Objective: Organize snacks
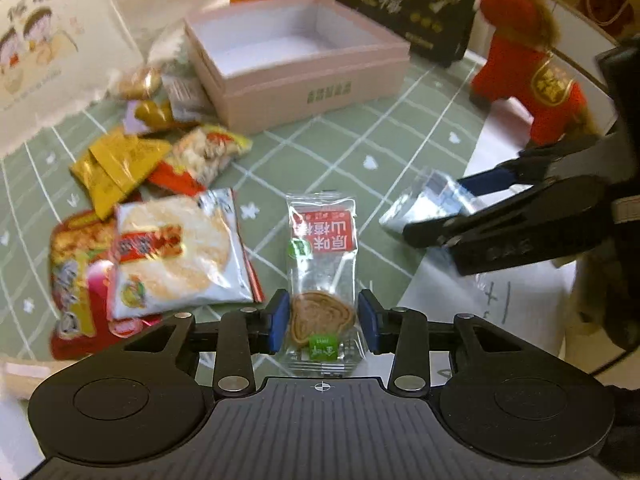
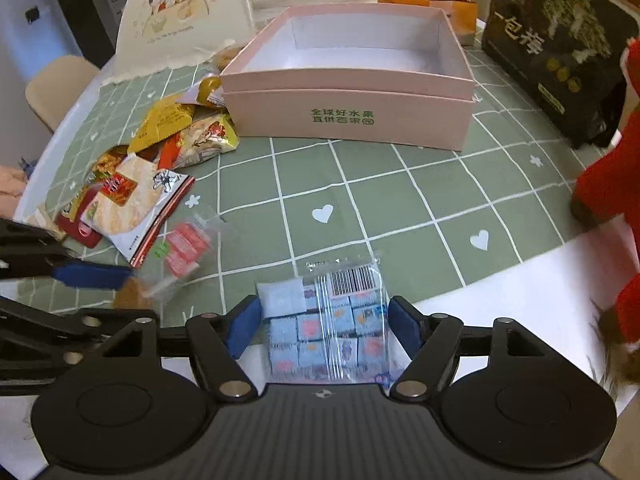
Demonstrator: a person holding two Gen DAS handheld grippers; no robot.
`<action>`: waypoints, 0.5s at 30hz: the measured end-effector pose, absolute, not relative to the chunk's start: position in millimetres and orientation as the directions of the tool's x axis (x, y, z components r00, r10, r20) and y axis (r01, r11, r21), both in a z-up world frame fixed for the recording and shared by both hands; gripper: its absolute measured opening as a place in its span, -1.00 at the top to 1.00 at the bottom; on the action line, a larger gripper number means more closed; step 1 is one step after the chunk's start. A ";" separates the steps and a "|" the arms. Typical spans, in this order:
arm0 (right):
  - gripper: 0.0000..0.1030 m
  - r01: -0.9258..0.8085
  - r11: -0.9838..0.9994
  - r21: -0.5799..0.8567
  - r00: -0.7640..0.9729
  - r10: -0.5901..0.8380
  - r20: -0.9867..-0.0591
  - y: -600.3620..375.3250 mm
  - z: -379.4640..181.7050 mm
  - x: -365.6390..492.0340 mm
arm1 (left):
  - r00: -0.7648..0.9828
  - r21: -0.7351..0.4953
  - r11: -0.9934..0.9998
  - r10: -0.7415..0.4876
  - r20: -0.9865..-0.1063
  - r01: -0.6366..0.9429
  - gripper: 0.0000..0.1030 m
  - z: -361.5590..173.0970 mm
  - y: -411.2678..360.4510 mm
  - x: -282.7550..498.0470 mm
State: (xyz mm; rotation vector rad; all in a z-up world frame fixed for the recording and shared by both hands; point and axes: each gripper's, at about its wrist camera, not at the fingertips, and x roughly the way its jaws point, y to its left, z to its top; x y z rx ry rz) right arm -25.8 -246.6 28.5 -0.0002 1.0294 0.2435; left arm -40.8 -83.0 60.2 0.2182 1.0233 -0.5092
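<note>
The hawthorn packet (image 1: 322, 276) lay flat on the green cloth (image 1: 340, 152), its near end between the blue pads of the left gripper (image 1: 323, 322). The jaws stood apart at either edge of the wrapper; contact could not be made out, so no grip was assumed. A good pick, it was judged, would need the pads closed on the stiff disc inside rather than on loose film, and the packet lifted level toward the pink box (image 1: 296, 60), which stood open and empty beyond.

The cube packet (image 2: 326, 328) lay partly on white paper (image 2: 520, 288), between the pads of the right gripper (image 2: 325, 326) — jaws apart here too, with a small gap visible on each side. A centred close across the block would be called for, since the slack film could slip.

The other snacks (image 1: 160, 224) were heaped to the left — several overlapped, so a count was not possible. The red plush (image 1: 524, 68) was cut off at the frame edge. Print on the far wrappers was blurred.
</note>
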 end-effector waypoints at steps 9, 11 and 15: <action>-0.15 -0.243 0.966 0.083 0.521 0.202 -0.829 -240.8 42.1 -36.6 | 0.588 -0.106 0.859 -0.427 -0.687 0.501 0.15 149.7 -78.3 17.1; -0.15 -0.240 0.968 0.068 0.541 0.191 -0.819 -242.0 50.3 -38.8 | 0.648 -0.116 0.864 -0.450 -0.615 0.490 0.10 164.9 -83.0 41.5; -0.15 -0.203 0.977 0.063 0.559 0.168 -0.812 -249.3 67.3 -33.7 | 0.668 -0.315 0.840 -0.542 -0.510 0.441 0.12 172.6 -82.0 112.3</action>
